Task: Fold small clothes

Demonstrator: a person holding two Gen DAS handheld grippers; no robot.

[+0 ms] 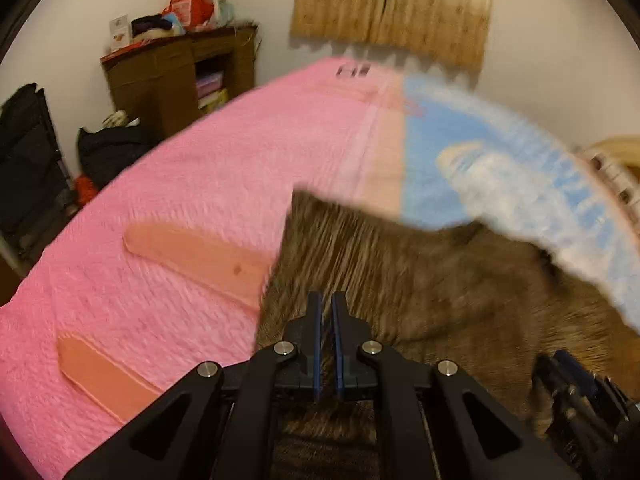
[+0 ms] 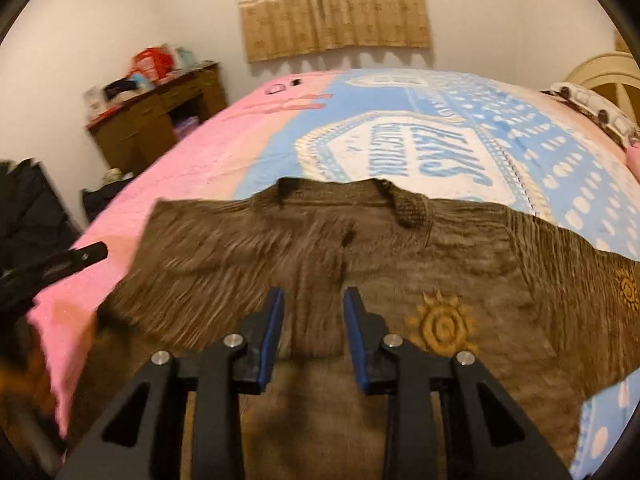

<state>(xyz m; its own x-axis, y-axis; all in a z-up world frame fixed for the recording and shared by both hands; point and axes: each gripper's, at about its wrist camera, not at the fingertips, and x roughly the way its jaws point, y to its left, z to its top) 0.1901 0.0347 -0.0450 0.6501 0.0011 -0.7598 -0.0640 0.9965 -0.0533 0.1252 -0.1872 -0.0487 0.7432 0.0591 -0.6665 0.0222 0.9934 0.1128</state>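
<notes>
A brown knitted sweater (image 2: 280, 248) lies spread on the bed, collar (image 2: 408, 204) at the far side and an orange sun motif (image 2: 442, 326) on its right. Its left edge looks turned over. My left gripper (image 1: 327, 296) is shut at the sweater's (image 1: 420, 280) left edge, with brown fabric running between its blue pads. It also shows at the left edge of the right wrist view (image 2: 86, 254). My right gripper (image 2: 314, 294) hovers open over the sweater's middle with nothing between its fingers. It appears blurred at the lower right of the left wrist view (image 1: 576, 384).
The bedspread (image 2: 400, 152) is pink on the left (image 1: 200, 160), blue and white on the right. A brown cabinet (image 1: 168, 80) with clutter on top stands beyond the bed's left side, black bags (image 1: 108, 148) beside it. A cream headboard (image 2: 600, 80) is at right.
</notes>
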